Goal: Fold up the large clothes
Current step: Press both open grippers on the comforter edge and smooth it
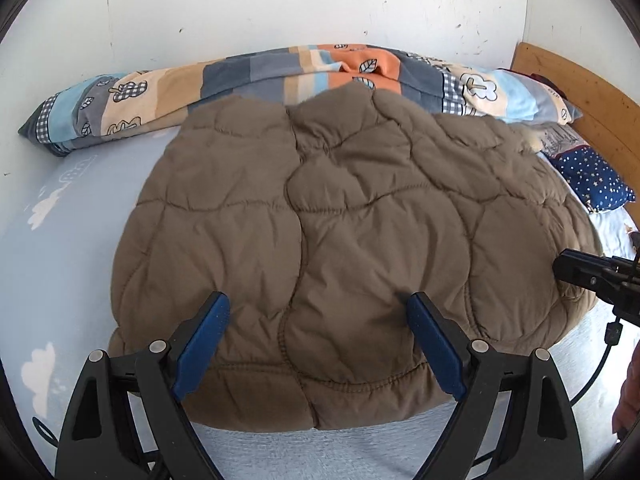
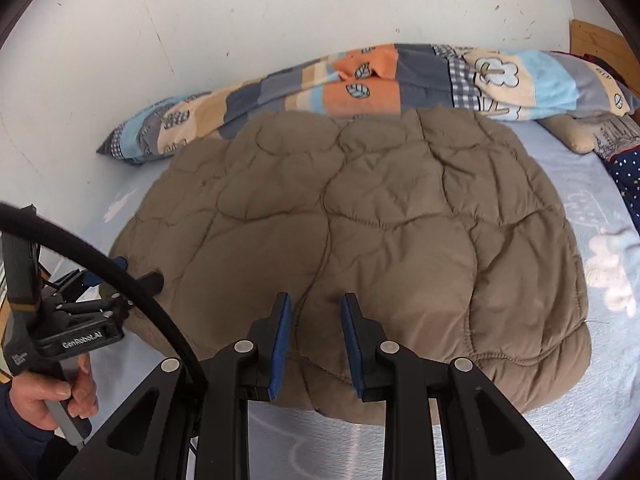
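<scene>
The brown puffy jacket lies on the bed, folded into a fat bundle. Left tongs hang wide at 6 o'clock; right tongs are narrow, holding nothing. Maybe one more fold is left.

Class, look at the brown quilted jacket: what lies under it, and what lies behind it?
Under the brown quilted jacket is the light blue bedsheet; the covered part is hidden. Behind it lies a patchwork blanket, partly hidden.
</scene>
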The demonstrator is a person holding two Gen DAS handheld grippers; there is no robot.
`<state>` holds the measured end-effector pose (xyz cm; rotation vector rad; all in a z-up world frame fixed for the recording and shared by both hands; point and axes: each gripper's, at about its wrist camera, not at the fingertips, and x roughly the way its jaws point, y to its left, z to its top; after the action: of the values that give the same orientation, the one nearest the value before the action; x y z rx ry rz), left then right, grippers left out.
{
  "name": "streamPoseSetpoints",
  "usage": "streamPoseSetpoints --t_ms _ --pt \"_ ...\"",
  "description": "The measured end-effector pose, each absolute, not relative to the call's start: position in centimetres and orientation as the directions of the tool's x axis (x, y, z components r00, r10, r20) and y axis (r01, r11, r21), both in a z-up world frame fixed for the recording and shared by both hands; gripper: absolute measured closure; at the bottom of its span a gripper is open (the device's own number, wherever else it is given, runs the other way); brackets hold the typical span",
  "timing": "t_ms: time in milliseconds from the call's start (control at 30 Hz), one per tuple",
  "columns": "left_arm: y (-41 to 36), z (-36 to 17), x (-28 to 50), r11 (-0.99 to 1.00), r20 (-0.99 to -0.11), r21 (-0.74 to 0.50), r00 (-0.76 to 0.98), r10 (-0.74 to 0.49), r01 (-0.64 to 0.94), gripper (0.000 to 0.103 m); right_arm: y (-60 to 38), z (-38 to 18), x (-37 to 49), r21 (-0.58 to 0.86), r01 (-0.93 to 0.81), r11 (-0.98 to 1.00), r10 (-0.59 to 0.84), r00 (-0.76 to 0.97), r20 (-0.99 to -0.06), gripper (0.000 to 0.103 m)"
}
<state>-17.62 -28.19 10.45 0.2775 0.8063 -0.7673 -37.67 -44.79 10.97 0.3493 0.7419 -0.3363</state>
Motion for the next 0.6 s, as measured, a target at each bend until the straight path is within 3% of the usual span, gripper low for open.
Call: streamPoseSetpoints --t_ms 233,600 --pt "-28.8 9.0 -18.1 0.695 -0.764 0.000 0.448 -0.464 0.719 0.010 -46.5 8.3 -36.9 0.245 0.443 0.862 -0.117 0.645 -0.756 0.077" --pt "-29.3 8.5 -18.3 0.687 -0.757 0.049 0.476 -0.448 0.725 0.010 -46.4 7.8 -36.4 0.210 0.448 0.869 -0.130 0.616 -0.777 0.076"
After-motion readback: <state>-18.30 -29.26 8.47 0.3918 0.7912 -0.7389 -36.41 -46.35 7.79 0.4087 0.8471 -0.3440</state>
